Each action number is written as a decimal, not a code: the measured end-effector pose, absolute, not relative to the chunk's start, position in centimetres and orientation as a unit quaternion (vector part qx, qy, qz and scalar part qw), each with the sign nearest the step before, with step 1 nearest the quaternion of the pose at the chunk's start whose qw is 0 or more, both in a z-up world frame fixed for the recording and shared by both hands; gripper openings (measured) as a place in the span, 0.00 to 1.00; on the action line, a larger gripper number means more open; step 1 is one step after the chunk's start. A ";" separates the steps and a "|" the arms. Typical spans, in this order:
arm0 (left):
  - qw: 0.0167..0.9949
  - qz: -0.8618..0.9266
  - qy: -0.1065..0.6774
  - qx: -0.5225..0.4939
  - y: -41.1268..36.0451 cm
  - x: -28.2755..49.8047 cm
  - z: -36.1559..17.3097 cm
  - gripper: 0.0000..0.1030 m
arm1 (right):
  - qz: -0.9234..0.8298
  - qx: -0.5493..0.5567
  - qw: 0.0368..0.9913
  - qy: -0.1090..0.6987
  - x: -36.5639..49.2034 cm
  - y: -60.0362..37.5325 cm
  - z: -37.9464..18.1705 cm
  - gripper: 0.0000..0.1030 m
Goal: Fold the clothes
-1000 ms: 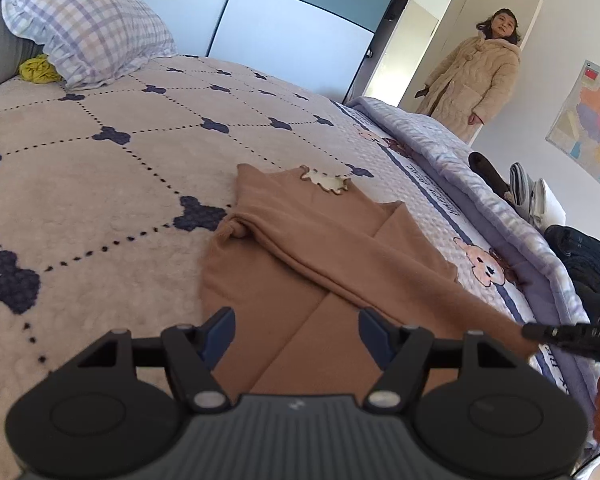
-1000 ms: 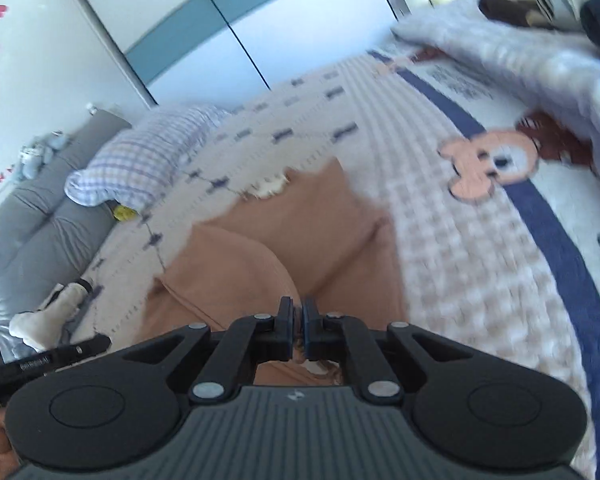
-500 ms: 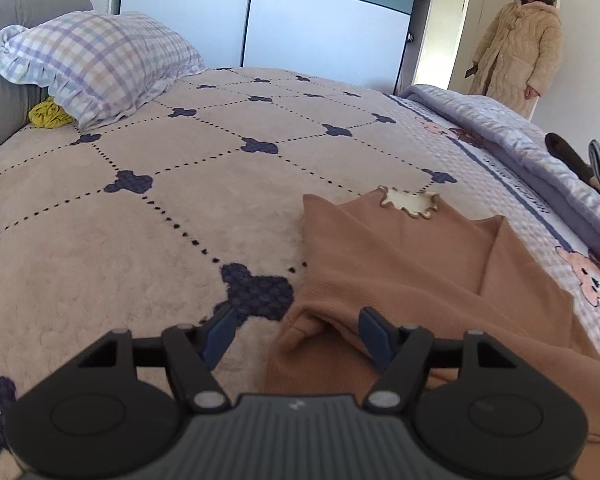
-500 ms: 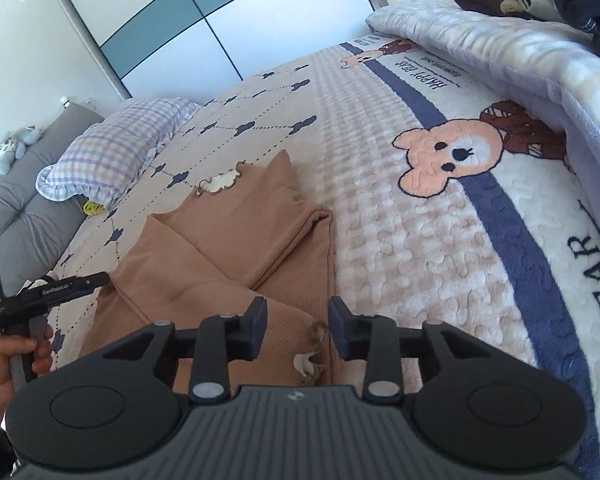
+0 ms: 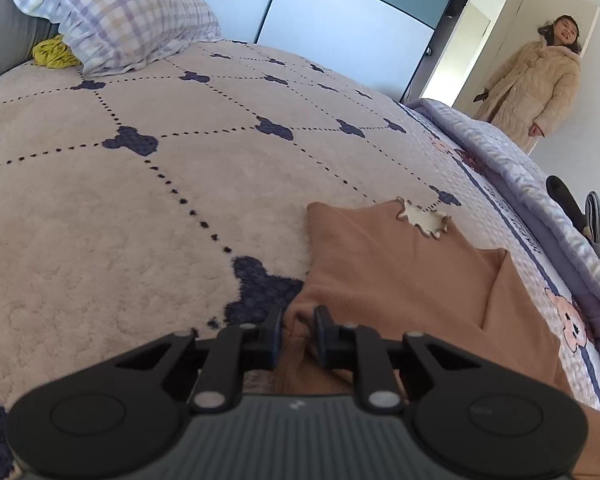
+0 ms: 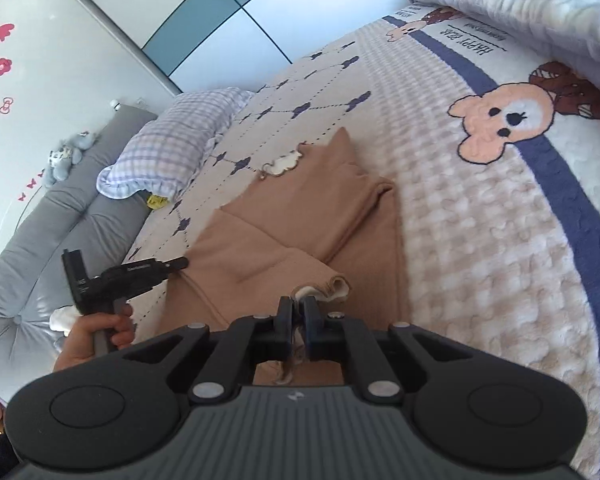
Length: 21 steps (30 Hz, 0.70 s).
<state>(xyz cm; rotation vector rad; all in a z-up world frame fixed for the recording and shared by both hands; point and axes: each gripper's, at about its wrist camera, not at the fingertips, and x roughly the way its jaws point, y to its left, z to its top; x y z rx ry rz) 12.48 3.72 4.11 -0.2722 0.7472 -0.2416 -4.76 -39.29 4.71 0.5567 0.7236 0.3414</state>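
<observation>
Brown sweater [image 5: 400,280] on quilted bedspread [image 5: 140,184]; checked pillow [image 5: 120,8] behind.

A tan knit sweater [image 5: 400,280] lies on a plush quilted bedspread [image 5: 140,200], its collar end toward the far side. Behind it to the left, a checked pillow [image 5: 116,12] rests against a grey padded headboard [image 6: 40,232]. A person in a quilted coat [image 5: 536,80] stands beyond the bed's right edge.

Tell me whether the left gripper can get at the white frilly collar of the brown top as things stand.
Probably not right away. The left gripper has just closed its jaws on a fold at the brown top's near edge. The collar lies uncovered farther up the bed, so the path is free once it lets go.
</observation>
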 end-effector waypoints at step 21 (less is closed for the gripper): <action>0.931 -0.083 0.340 -0.102 5.9 9.1 6.0 0.35 | 0.162 0.023 0.913 0.373 -5.6 -30.7 1.5 0.33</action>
